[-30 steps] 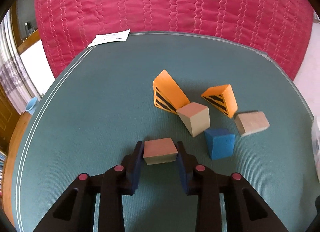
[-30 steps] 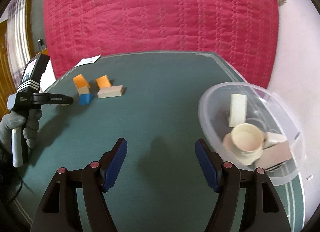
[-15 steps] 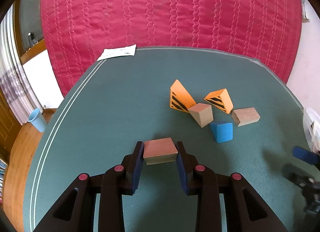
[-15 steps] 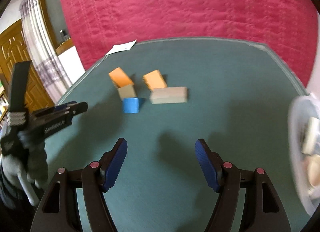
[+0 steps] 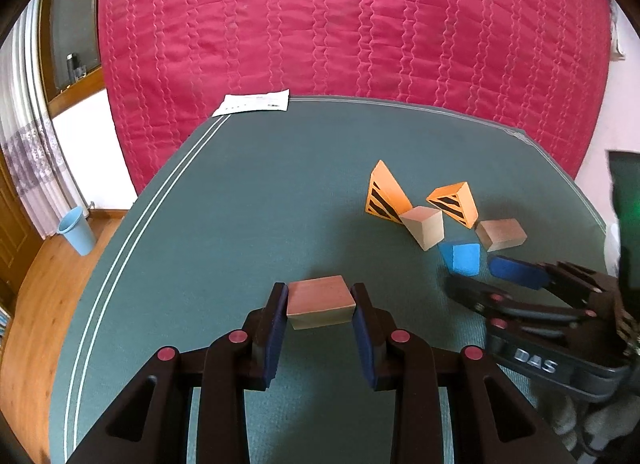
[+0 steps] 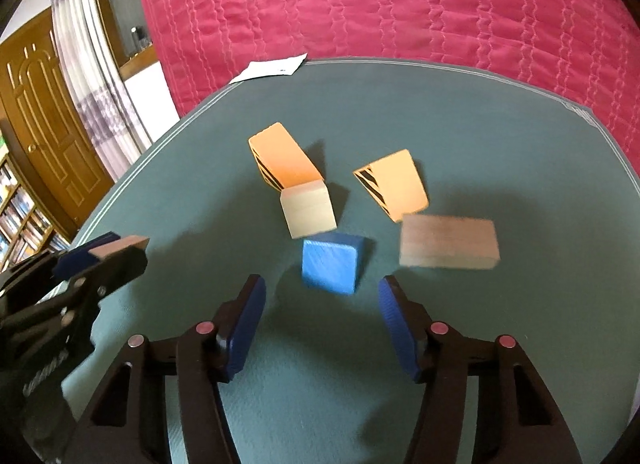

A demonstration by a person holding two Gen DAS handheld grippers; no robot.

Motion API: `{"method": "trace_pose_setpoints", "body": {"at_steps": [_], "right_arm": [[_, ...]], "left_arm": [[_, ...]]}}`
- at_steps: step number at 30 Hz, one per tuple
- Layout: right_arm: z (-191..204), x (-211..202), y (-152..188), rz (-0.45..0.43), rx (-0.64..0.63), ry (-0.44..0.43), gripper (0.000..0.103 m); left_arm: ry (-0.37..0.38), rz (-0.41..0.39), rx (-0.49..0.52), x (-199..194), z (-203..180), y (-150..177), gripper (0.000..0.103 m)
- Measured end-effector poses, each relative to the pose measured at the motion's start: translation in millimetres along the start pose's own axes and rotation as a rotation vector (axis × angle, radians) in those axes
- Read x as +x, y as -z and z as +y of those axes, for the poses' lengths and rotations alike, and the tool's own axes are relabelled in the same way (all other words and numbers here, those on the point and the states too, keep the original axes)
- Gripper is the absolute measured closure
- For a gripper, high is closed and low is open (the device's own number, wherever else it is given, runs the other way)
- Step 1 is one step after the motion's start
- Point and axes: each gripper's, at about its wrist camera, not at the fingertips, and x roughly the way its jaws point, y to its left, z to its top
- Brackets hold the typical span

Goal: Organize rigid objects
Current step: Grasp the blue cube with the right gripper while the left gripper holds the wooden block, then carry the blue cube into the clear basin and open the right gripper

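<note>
My left gripper (image 5: 320,298) is shut on a brown wooden block (image 5: 320,300), held above the green table mat (image 5: 256,200). That gripper and its block (image 6: 120,246) also show at the left of the right wrist view. My right gripper (image 6: 322,304) hovers just short of a blue block (image 6: 332,264); its jaws are closing with nothing between the pads. Behind the blue block lie a pale wooden cube (image 6: 308,212), two orange striped wedges (image 6: 280,160) (image 6: 394,184) and a tan oblong block (image 6: 448,246). In the left wrist view the right gripper (image 5: 516,272) reaches in beside the blue block (image 5: 460,258).
A white paper slip (image 5: 256,102) lies at the mat's far edge against a red quilted cloth (image 5: 352,24). A blue cup (image 5: 76,230) stands on the wooden floor at left. A wooden door (image 6: 44,124) and bookshelves stand left of the table.
My right gripper has swung left from the clear bowl to the group of blocks, and its jaws have narrowed. The left gripper has drawn back a little with the brown block.
</note>
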Motion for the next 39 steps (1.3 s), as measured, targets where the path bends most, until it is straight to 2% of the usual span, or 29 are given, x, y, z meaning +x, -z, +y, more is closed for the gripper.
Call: {"method": "trace_pose_setpoints", "body": {"at_steps": [4,10,11,24,39], "right_arm": [[7,9,-8,-0.005,-0.024,0.029,0.048],[7,10,-10,-0.009,-0.024,0.057,0.070],[4,9,-10,-0.009,-0.020,0.056,0.071],[-21,-36,31,-0.027,0.001,0.049,0.071],[-59,-88,63,-0.068,0.105,0.040,0.071]], "left_arm": [[0.003,0.003,-0.001,0,1,0,0.070],[0.001,0.010,0.001,1,1,2,0.070],[0.001,0.011,0.002,1,0,2,0.070],[-0.002,0.018,0.019,2,-6,7,0.070],[0.021,0.031,0.061,0,-24,13,0.070]]}}
